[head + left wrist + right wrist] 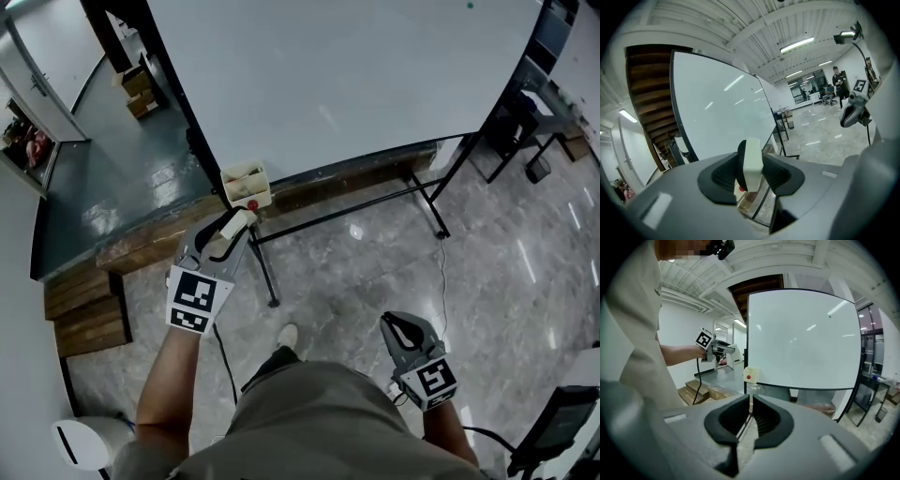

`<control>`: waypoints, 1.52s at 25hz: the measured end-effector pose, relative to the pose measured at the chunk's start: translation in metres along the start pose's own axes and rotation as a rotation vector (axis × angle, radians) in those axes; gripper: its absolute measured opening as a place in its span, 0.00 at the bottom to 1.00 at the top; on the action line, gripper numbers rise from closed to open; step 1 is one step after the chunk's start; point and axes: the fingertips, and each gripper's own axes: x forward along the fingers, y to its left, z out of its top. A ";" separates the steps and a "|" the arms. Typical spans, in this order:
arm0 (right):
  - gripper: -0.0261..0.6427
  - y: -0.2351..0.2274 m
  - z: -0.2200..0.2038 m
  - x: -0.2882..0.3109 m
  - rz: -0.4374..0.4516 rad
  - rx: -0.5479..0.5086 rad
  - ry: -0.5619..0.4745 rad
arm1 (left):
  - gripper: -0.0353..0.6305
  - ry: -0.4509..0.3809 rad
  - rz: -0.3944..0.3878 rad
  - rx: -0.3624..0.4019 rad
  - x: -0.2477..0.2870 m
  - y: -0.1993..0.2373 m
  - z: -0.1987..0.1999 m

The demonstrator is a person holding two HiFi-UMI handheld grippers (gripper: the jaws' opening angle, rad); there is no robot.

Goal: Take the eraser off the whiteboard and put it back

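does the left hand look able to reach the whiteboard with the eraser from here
Probably yes: the left tongs grip the eraser, the whiteboard stands ahead, and only the cream box at its lower corner sits nearby, leaving the board face open.

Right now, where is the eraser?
In the head view's left half, the eraser sits gripped in the left hand-held gripper, just below the small box at the whiteboard corner.

Bright, even light pours down from the ceiling strip lamps (797, 44), streaks of glare ride the whiteboard (722, 117) and the glossy floor (525, 262), both gripper views bulge fisheye-fashion into black corners, nearest foreground soft, shadows faint.
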 end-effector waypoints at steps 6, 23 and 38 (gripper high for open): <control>0.06 0.016 -0.008 -0.016 0.088 -0.051 -0.021 | 0.30 -0.015 0.060 -0.014 -0.071 -0.034 0.013; 0.06 0.065 -0.045 -0.066 0.250 -0.089 0.015 | 0.30 -0.027 0.115 -0.155 -0.197 -0.141 0.014; 0.06 0.072 -0.048 -0.067 0.297 -0.109 0.010 | 0.29 -0.013 0.115 -0.194 -0.212 -0.160 0.017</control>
